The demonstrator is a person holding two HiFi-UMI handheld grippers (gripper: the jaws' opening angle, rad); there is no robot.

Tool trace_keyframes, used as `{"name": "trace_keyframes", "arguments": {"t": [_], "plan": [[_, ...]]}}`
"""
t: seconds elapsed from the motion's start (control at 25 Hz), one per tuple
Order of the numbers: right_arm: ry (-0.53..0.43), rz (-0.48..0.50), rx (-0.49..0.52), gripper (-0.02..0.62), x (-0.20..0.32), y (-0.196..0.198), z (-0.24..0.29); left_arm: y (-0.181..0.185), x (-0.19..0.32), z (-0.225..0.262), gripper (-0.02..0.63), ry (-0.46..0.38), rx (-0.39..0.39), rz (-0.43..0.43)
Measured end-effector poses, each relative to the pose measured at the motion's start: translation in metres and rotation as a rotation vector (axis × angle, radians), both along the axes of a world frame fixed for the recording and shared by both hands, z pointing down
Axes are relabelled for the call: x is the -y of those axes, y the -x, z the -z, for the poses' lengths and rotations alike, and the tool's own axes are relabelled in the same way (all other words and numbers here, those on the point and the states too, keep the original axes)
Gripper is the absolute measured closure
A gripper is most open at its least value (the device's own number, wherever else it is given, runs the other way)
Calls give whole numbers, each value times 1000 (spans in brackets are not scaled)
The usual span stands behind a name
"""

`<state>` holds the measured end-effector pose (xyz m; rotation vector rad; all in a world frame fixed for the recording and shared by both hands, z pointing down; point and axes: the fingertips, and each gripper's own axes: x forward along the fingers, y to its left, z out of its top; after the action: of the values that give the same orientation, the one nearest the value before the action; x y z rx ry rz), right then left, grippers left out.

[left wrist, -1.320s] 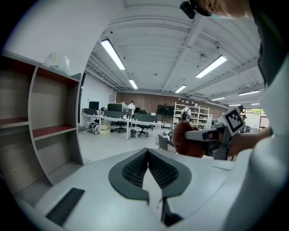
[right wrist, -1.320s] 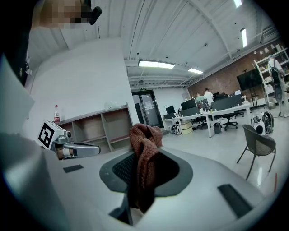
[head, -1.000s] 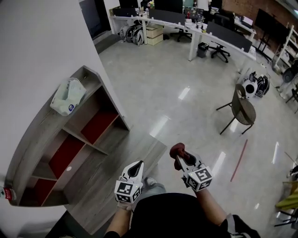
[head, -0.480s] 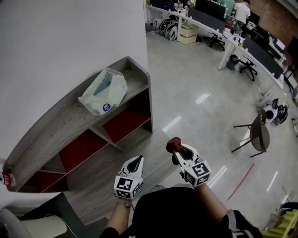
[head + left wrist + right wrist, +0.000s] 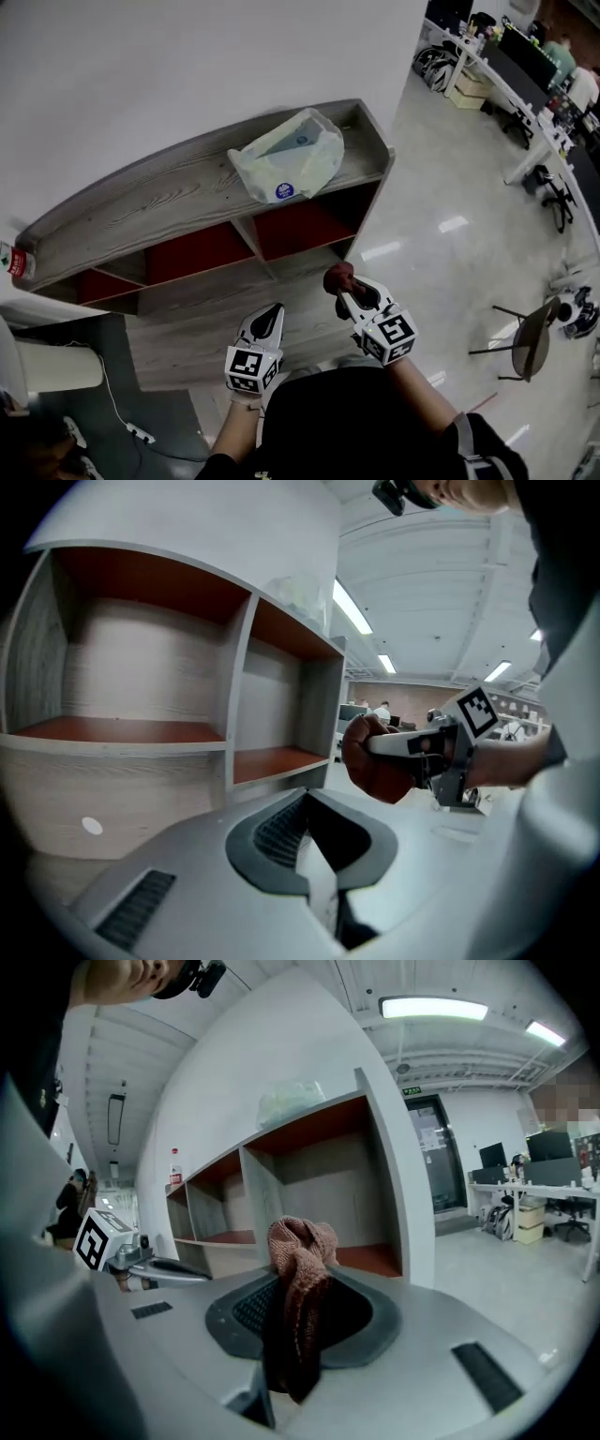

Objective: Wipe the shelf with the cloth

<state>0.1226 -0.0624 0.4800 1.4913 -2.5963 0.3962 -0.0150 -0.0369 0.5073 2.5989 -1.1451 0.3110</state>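
A long grey wooden shelf (image 5: 169, 216) with red-backed compartments stands against the white wall. My right gripper (image 5: 341, 284) is shut on a bunched reddish-brown cloth (image 5: 337, 276), held in the air in front of the shelf's right-hand compartments. In the right gripper view the cloth (image 5: 298, 1269) stands up between the jaws, and the open compartments (image 5: 319, 1194) lie beyond it. My left gripper (image 5: 271, 315) hangs beside it to the left, shut and holding nothing, also short of the shelf. Neither gripper touches the shelf.
A pale plastic bag (image 5: 289, 156) lies on the shelf top near its right end. A red-labelled bottle (image 5: 12, 262) stands at the shelf's far left. A white bin (image 5: 52, 366) and a cable (image 5: 117, 412) lie at lower left. A chair (image 5: 528, 337) and desks (image 5: 525, 70) stand to the right.
The view has swung round to face the shelf, which now lies straight ahead. Both grippers have come nearer to it, the right one still holding the cloth.
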Motion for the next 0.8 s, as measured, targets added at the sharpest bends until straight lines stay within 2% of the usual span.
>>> {"name": "trace_keyframes", "arguments": {"t": [0.44, 0.68, 0.8], "plan": [[46, 263, -24, 520, 84, 69, -3, 40, -14, -2, 597, 39, 18, 350], [80, 322, -96, 497, 119, 107, -11, 67, -23, -5, 597, 54, 25, 497], [97, 321, -151, 487, 136, 119, -18, 73, -22, -3, 597, 51, 24, 533]]}}
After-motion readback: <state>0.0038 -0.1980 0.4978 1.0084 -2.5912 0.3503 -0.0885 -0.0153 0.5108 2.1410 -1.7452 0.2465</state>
